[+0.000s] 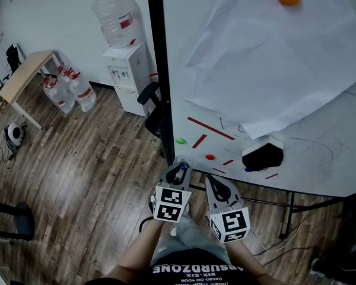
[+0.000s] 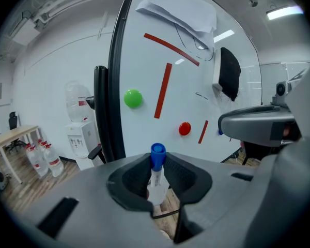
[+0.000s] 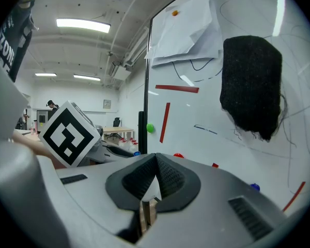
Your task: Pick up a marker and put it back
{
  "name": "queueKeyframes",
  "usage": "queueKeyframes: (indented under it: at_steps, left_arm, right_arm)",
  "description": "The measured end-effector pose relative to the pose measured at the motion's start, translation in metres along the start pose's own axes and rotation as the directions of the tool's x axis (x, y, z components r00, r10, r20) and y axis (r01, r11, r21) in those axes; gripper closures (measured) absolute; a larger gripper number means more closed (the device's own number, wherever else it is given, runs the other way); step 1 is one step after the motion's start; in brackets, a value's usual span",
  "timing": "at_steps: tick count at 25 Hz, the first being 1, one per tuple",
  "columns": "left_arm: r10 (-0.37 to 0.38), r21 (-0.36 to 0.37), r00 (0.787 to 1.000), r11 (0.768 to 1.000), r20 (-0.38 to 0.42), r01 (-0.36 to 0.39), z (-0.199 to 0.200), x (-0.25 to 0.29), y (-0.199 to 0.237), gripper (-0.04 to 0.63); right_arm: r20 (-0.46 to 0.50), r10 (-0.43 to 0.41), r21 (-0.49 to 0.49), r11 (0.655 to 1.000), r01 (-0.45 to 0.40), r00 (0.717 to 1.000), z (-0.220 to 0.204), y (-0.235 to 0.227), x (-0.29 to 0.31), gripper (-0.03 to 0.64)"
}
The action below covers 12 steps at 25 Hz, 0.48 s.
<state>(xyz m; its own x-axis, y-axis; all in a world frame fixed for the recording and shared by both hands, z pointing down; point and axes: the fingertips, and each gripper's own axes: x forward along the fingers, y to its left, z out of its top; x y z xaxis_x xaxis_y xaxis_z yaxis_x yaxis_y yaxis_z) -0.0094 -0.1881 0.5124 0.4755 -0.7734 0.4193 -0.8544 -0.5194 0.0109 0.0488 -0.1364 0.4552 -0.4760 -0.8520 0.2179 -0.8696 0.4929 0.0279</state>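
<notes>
Left gripper [image 2: 157, 165] clamping blue-capped marker [image 2: 155, 175], jaws partly closed on barrel, cap pointing up, facing whiteboard [image 2: 144, 138]. Right gripper [image 3: 155, 163] idling beside it, jaws together, empty. Pick-up looking done. Put-back probably coming next, needing a steady carry to marker's resting spot, then jaws opening.

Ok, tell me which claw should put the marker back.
Left. The left claw is clamped on the blue-capped marker and points at the whiteboard. The right claw is shut with nothing between its jaws, so it would probably need a handover first.
</notes>
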Motion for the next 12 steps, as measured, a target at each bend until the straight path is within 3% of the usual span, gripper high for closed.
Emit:
queueKeyframes:
  at_steps: [12]
  left_arm:
    - [0.021,-0.021,0.998,1.0,0.067,-0.019,0.032,-0.018,0.006,0.514]
  right_arm:
    - [0.007,0.009,-0.002,1.0,-0.009,1.0,0.002,0.003,0.0,0.62]
